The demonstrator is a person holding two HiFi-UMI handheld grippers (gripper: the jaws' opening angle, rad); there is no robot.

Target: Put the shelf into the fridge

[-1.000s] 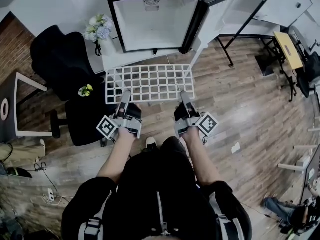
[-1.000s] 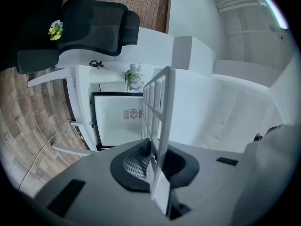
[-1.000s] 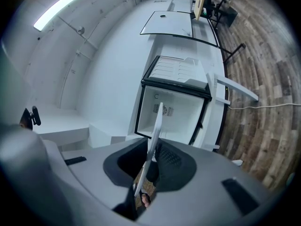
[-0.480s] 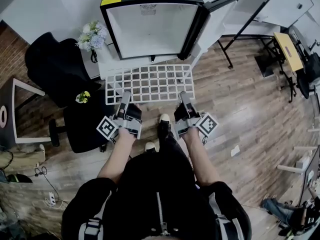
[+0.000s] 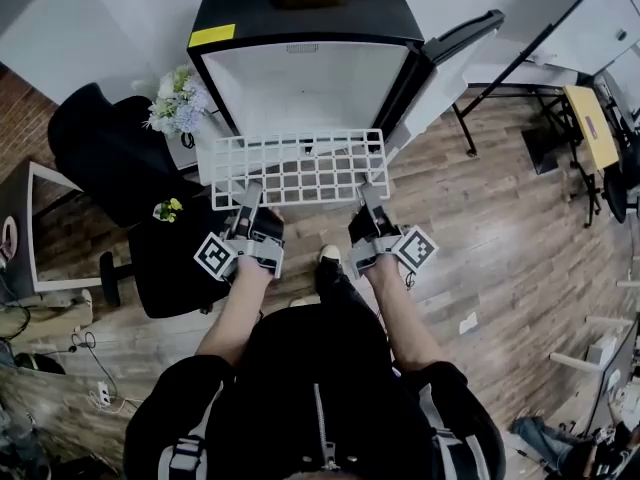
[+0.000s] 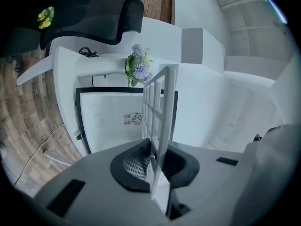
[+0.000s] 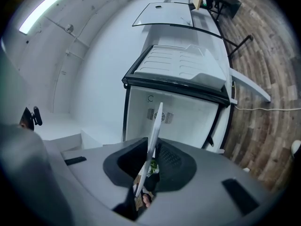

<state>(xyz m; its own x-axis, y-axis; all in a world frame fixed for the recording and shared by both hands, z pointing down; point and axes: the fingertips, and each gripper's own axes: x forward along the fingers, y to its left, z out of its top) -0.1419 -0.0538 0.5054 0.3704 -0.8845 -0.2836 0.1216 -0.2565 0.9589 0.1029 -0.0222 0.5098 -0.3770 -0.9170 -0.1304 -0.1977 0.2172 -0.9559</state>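
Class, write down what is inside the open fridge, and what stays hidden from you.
Inside the fridge only white walls and a vent on the back wall show; no stored items are visible. The shelf, held in front, covers its lower front edge.

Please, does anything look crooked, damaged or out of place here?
Nothing stands out. The white shelf lies level before the open fridge, with the left gripper and right gripper shut on its near edge.
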